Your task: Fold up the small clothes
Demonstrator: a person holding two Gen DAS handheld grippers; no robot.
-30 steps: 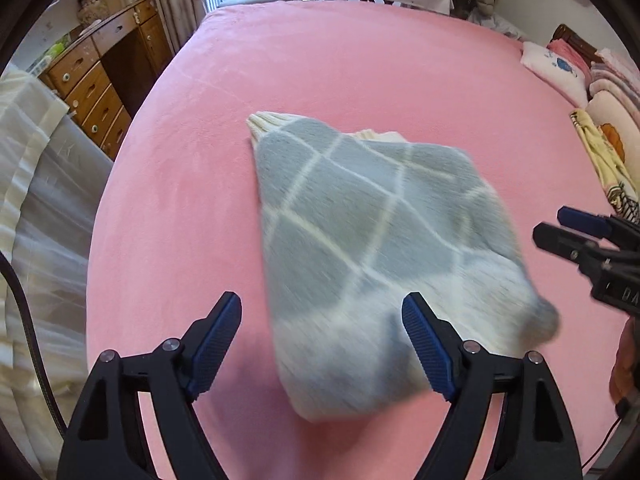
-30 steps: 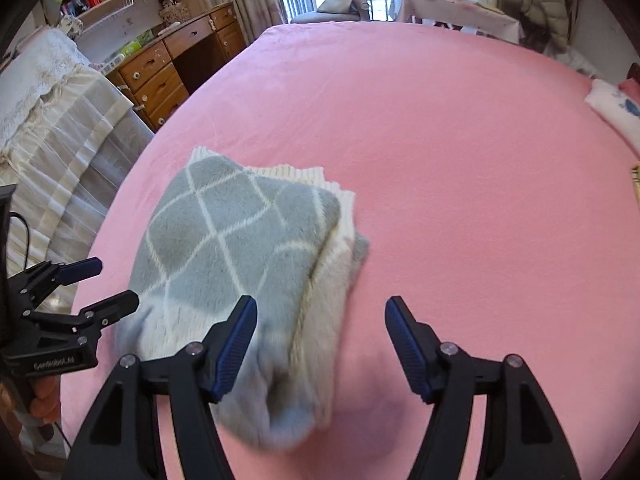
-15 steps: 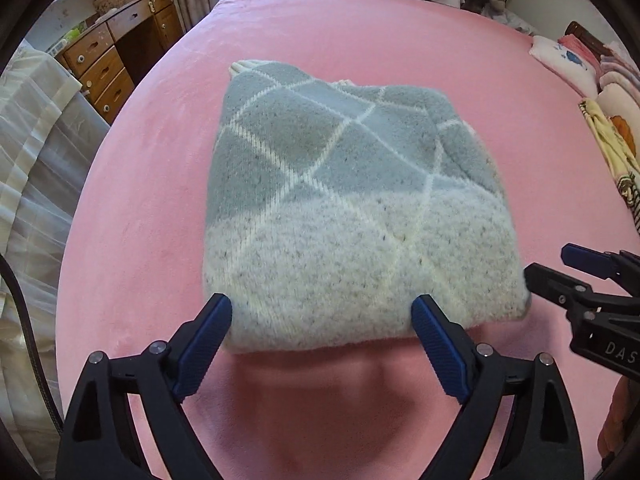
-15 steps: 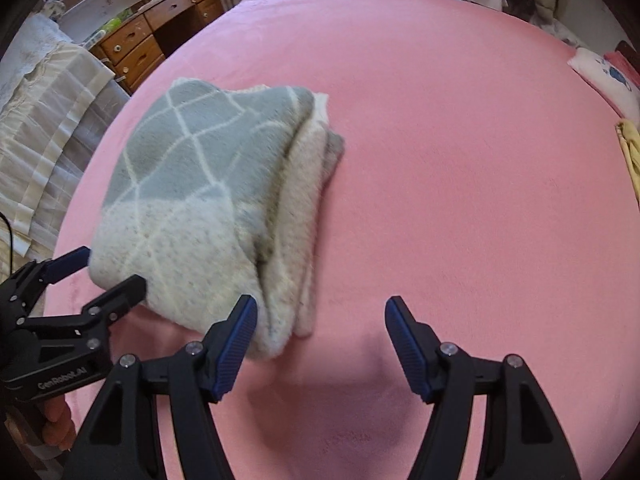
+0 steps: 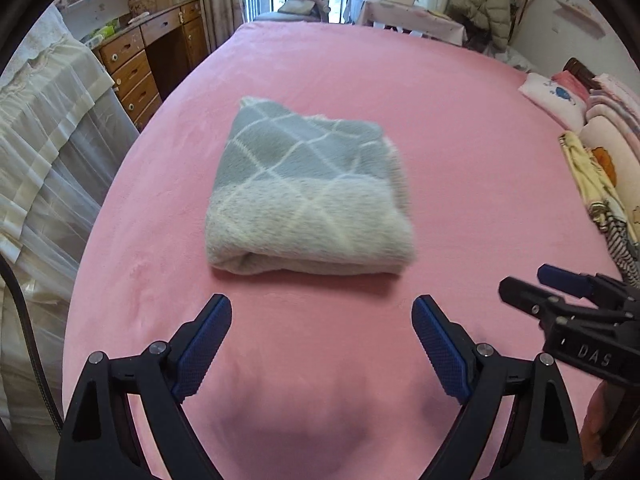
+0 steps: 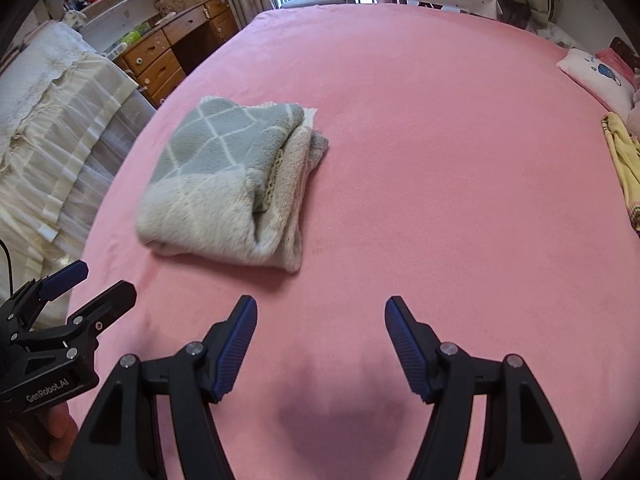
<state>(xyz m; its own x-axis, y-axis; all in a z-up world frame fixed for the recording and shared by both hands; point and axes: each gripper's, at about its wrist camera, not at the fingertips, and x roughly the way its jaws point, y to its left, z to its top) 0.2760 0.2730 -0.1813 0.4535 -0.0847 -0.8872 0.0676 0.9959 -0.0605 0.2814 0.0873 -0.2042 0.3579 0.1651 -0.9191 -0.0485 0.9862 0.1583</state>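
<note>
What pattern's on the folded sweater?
Grey-blue fading to cream, with a white diamond lattice on the folded sweater; clearest in the left wrist view.

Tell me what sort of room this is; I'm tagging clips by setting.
Most likely a home bedroom. A folded grey diamond-patterned fleece garment lies on a wide bed under a pink plush cover, a wooden chest of drawers stands beside it, and a stack of folded small clothes sits near the bed's edge.

Folded sweater [image 5: 308,196] lies on bed [image 5: 460,128] (dresser [image 5: 136,68] left).

Grey-and-cream diamond-patterned sweater [image 5: 308,188] on plain pink bedspread [image 5: 460,128]
</note>
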